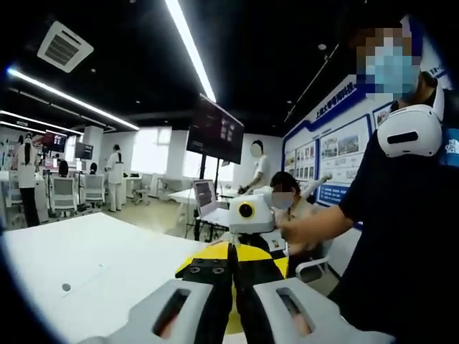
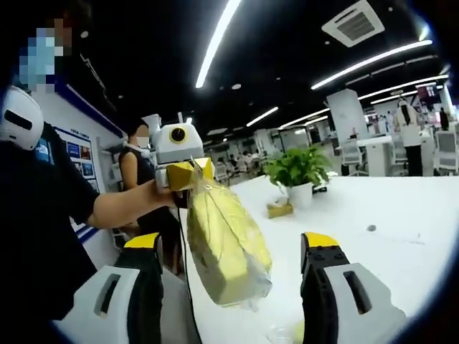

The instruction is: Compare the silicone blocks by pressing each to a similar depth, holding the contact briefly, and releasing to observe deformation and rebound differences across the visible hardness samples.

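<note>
Over the white table (image 2: 401, 215), in the right gripper view, my left claw (image 2: 188, 174) comes in from the left and pinches the top of a yellow block in a clear bag (image 2: 226, 244). The bag hangs down from it, tilted, in the air between my right claw's (image 2: 233, 247) two jaws. Those jaws stand spread wide, one on each side of the bag, and neither touches it. My hand (image 2: 154, 192) grips the left claw from behind, the bare forearm running back to a dark sleeve. Farther along the table stands a potted plant (image 2: 297, 175), with a small yellowish thing (image 2: 280, 208) just beside it that I cannot make out.

In the left gripper view, my left claw (image 1: 231, 269) has its black jaws pressed together, with yellow (image 1: 247, 252) showing just past their tips. Beyond it my right claw (image 1: 247, 211) is held up in my hand (image 1: 301, 231). The white table (image 1: 93, 265) lies to the left. Other people stand and sit in the room behind.
</note>
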